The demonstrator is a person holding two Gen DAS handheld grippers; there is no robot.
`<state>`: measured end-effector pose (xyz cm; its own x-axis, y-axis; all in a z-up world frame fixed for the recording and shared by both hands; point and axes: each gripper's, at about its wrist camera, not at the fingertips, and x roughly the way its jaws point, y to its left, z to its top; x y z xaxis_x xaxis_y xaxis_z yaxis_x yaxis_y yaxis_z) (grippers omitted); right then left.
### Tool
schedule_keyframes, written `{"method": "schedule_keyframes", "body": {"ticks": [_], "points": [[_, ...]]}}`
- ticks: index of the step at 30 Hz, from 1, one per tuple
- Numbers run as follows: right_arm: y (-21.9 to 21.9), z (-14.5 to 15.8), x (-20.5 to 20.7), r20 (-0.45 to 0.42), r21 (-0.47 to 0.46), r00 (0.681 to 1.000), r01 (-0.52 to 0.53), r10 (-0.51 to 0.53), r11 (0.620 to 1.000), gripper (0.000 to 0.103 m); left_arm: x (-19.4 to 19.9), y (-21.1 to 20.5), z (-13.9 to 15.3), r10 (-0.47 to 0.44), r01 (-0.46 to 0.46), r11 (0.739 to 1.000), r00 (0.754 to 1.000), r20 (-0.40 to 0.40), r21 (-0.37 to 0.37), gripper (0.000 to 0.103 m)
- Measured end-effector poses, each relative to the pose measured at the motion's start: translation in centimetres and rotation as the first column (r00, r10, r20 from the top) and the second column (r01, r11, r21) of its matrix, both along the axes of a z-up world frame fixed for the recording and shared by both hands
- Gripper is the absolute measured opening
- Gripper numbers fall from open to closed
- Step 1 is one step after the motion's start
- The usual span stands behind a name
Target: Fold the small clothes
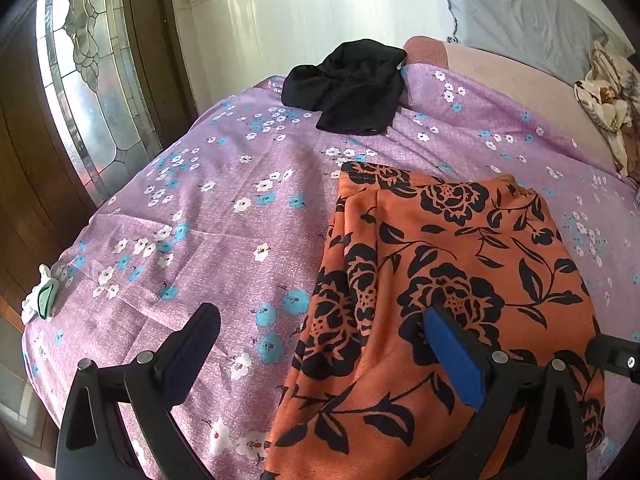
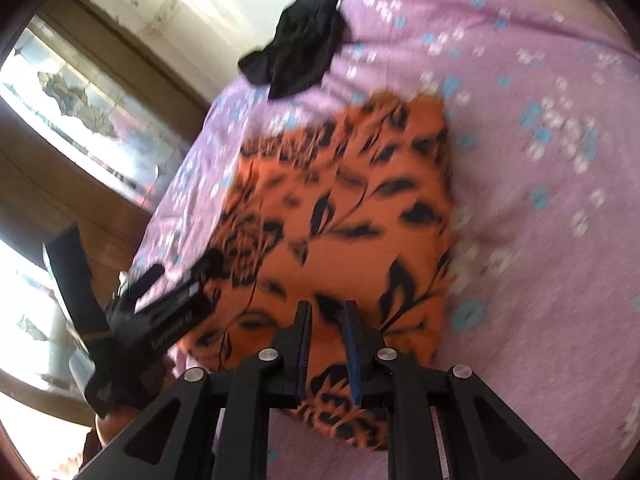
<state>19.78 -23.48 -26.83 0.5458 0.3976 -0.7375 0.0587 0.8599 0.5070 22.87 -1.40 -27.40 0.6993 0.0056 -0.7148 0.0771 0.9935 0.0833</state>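
- Orange fabric with a black rose print, that's the orange garment [image 1: 460,264], lying folded over on the near half of the bed [image 1: 200,220], closer to the right edge than the left.
- Left tongs [image 1: 324,328] gape wide open, one finger over the purple sheet, the other over the cloth, gripping nothing.
- Right tongs [image 2: 328,312] are nearly closed just above the near hem; the picture is blurry, so I can't tell if any cloth is pinched between them.
- Looks like mid-fold to me: next would be catching a near edge and carrying it across without dragging the layers underneath.
- A crumpled black garment [image 1: 348,88] waits by the far edge, well apart.
- A small white-green thing [image 1: 42,296] sits at the left edge, patterned cloth [image 1: 608,104] at the far right. Neither's in the way.
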Motion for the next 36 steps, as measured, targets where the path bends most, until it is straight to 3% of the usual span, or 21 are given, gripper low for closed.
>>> {"method": "schedule_keyframes", "body": {"ticks": [3,5,8,13,17,20,25,31,33,34,35,36], "points": [[-0.4,-1.8,0.8,-0.077,0.04,0.997,0.007,-0.004,0.999,0.019,0.1,0.0,-0.2,0.0,0.0,1.0,1.0,-0.008,0.0,0.102],[-0.4,-1.7,1.1,-0.081,0.038,0.997,0.005,-0.002,0.999,0.018,0.1,0.0,-0.4,-0.001,0.001,1.0,1.0,-0.018,-0.003,0.102],[-0.4,-0.7,2.3,-0.058,0.024,0.998,-0.006,0.007,1.0,0.018,0.1,0.0,-0.5,-0.003,0.003,1.0,1.0,-0.02,-0.001,0.102],[-2.1,0.0,4.2,0.012,0.036,0.997,0.078,-0.078,0.996,0.018,0.2,-0.2,-0.8,-0.009,0.009,1.0,1.0,-0.024,0.006,0.102],[-2.2,-2.3,5.9,-0.043,0.06,0.997,0.068,-0.066,0.996,0.019,0.5,-0.7,-1.0,-0.014,0.014,1.0,0.999,-0.034,0.006,0.102],[-1.8,-2.2,6.6,-0.038,0.027,0.998,0.042,-0.041,0.999,0.019,0.6,-0.9,-1.1,-0.019,0.019,1.0,0.999,-0.042,0.003,0.102],[-1.7,-1.5,6.0,-0.022,0.013,0.998,0.052,-0.052,0.999,0.018,0.5,-1.0,-1.2,-0.024,0.024,1.0,0.999,-0.042,0.007,0.102],[-2.0,0.2,4.9,0.073,0.023,0.994,0.085,-0.086,0.996,0.019,0.4,-0.9,-1.2,-0.027,0.028,1.0,0.999,-0.041,0.008,0.102],[-2.0,-0.4,5.2,0.046,0.042,0.995,0.092,-0.094,0.995,0.029,0.4,-0.9,-1.2,-0.027,0.027,1.0,0.999,-0.043,0.007,0.102],[-2.0,-0.9,5.4,0.018,0.064,0.995,0.092,-0.093,0.994,0.054,0.4,-0.9,-1.2,-0.03,0.03,1.0,0.999,-0.045,0.004,0.102],[-2.1,-1.5,5.6,0.015,0.126,0.997,0.078,-0.081,0.989,0.067,0.4,-0.9,-1.2,-0.029,0.029,1.0,0.999,-0.046,0.006,0.102],[-2.2,-1.6,5.6,0.024,0.142,0.995,0.088,-0.092,0.986,0.068,0.3,-1.0,-1.2,-0.029,0.03,1.0,0.999,-0.046,0.006,0.102]]}}
